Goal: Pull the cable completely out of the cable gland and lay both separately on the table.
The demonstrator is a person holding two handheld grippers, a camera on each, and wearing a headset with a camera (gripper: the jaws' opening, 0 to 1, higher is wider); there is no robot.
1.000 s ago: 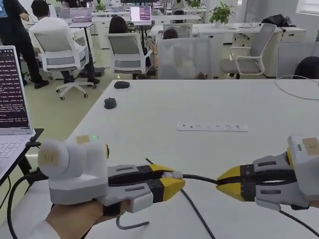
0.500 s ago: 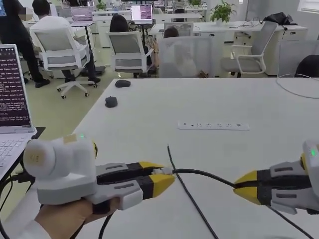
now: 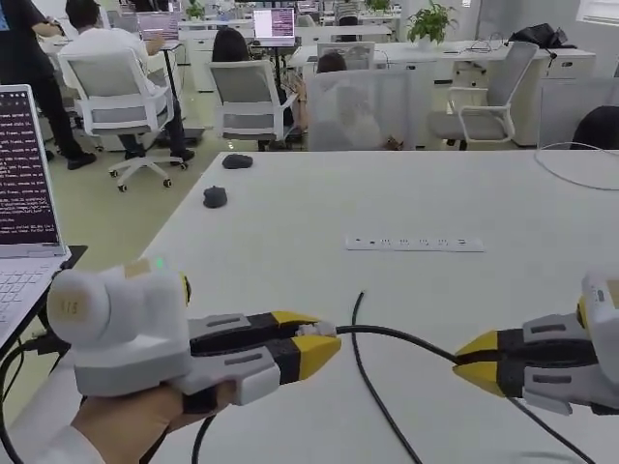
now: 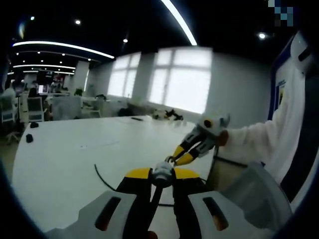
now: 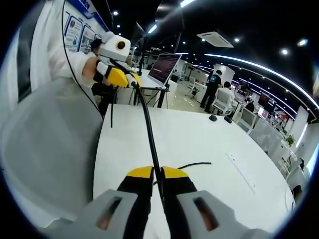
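Head view first: the left gripper [image 3: 335, 340] is pinching the small pale cable gland [image 3: 323, 333] right at its yellow tips, jaws pressed onto it. The black cable [image 3: 397, 337] is coming out of the gland and running across to the right gripper [image 3: 457, 365], whose jaws are clamping down on it. Both tools are hovering above the white table [image 3: 435, 203], so nothing is resting there yet except a loose run of black cable curling beneath the span. I cannot tell which end that run is.

Over to the left gripper view: the gland [image 4: 162, 172] is sitting between this gripper's own yellow tips, gripped from both sides. The right gripper [image 4: 175, 157] is coming in just beyond it, a white sleeve [image 4: 249, 142] behind. More cable is lying on the tabletop to the left.

Now the right gripper view: the jaws are closing on the cable [image 5: 148, 129], which is rising straight from them up to the left gripper [image 5: 130, 80] in the distance, with a clear stretch of cable between the two.

So where is the task standing? By my reading it is mid-pull: both grips are in place and the tools are apart, but the cable is not yet free of the gland. That leaves drawing the rest through, then setting gland and cable down apart on the table.
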